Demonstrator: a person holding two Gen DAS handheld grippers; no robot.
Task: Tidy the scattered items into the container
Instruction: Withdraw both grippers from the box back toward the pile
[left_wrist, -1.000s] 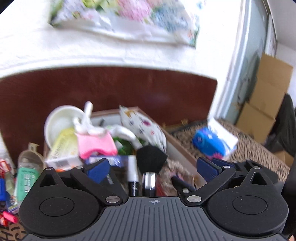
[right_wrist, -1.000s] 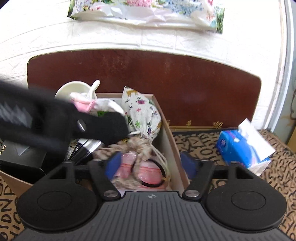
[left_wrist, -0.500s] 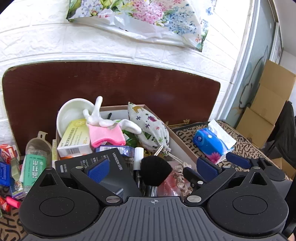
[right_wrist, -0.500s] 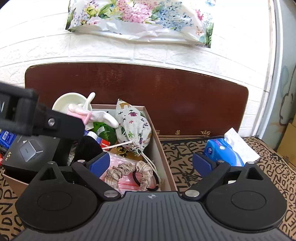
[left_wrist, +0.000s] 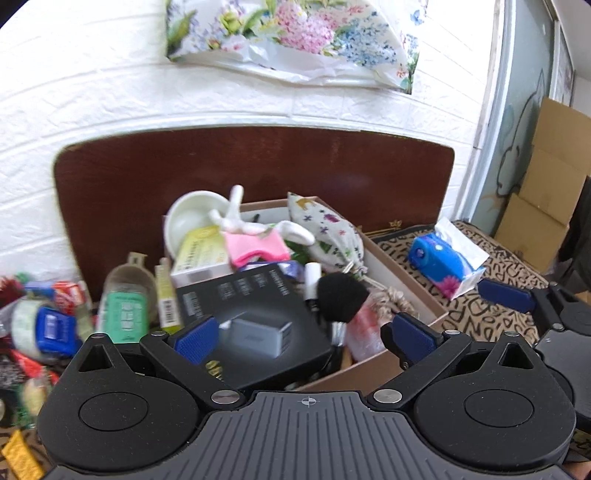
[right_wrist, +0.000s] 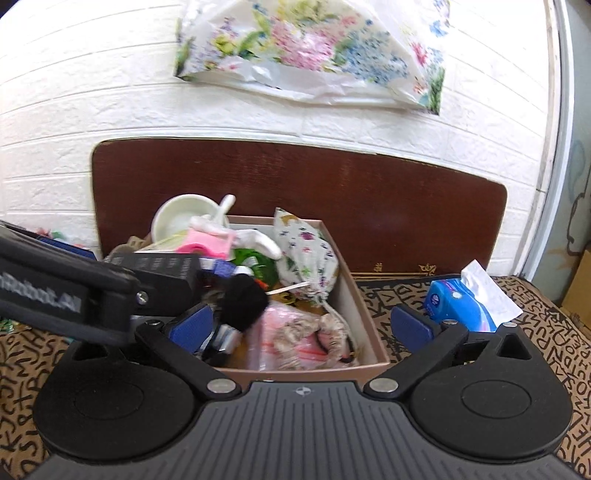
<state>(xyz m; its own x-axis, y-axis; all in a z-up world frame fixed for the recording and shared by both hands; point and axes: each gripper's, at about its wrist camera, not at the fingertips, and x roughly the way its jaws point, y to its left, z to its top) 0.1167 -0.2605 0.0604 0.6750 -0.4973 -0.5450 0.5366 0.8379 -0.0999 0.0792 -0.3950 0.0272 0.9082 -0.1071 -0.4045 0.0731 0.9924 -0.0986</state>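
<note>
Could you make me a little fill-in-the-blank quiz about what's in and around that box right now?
1. The fluffy makeup brush lying in the cardboard box has a head coloured ____.
2. The tissue pack on the patterned cloth sits ____ the box.
3. Both the left gripper and the right gripper have their jaws ____.

Missing words: black; outside; open

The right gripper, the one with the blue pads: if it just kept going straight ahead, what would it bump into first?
Probably the pink plastic packet and scrunchie lying at the near end of the cardboard box, right ahead of the open right gripper. Depth is hard to judge, so it might meet the box's near wall first.
</note>
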